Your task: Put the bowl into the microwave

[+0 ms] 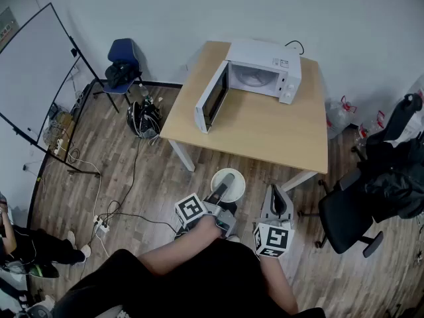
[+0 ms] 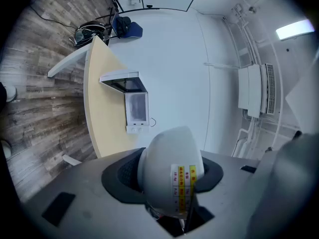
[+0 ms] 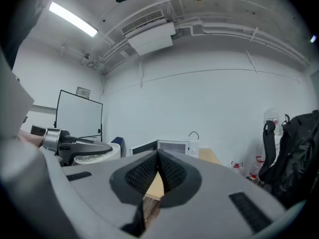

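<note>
While the person is standing back from the tabletop (image 1: 265, 134), the head view is showing the left gripper (image 1: 226, 177) holding the white bowl (image 1: 237, 185) in the air. The open microwave (image 1: 262, 77) is lying toward twelve o'clock, and the right gripper (image 1: 279, 203) is hovering at the bowl's three o'clock. In the left gripper view, its fingers (image 2: 119, 176) are pinching the bowl's wall across the rim. In the right gripper view, the fingers (image 3: 142, 176) are pressing together on nothing. The bowl is looking light, rigid and smooth, so probably slippery and easy to chip. A deep grip over the rim is looking like the safest hold.
</note>
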Demonstrator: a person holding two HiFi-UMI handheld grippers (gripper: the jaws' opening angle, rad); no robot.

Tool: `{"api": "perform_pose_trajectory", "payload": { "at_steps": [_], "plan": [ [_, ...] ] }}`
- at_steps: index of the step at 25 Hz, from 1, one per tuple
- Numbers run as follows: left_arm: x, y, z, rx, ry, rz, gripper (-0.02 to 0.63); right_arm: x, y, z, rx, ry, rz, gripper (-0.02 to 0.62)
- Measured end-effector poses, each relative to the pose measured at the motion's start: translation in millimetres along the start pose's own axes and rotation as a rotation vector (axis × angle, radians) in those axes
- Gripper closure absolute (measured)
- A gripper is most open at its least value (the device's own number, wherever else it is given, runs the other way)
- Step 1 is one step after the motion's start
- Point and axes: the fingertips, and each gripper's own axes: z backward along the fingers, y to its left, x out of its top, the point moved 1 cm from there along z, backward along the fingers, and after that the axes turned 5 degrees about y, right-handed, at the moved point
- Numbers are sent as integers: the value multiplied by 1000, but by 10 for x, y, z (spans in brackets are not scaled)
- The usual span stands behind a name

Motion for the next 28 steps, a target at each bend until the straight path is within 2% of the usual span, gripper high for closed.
{"api": "perform_pose_trajectory", "payload": {
  "at_steps": [3,6,12,15,18,22,28],
  "plan": [
    [-72,11,19,-6,-1,3,400,9,-14,68,1,-33,6,535],
    [-75,100,69,34,-11,3,400,25,-31,116,22,-73,-45,535],
    [-127,118,46,40,9,-2,400,-51,-80,53,46,-73,-100,535],
    [-85,193,-32,55,17,-8,400,-39,-81,-30,42,-82,-58,535],
    [-14,251,-193,48,26,-1,400,-40,-27,-174,48,-73,5,535],
    [153,433,-486,93,53,9,400,-21,-102,-501,61,-36,-32,535],
    [430,649,-1113,99,101,44,400,-50,-410,-1182,27,24,-24,535]
  ]
}}
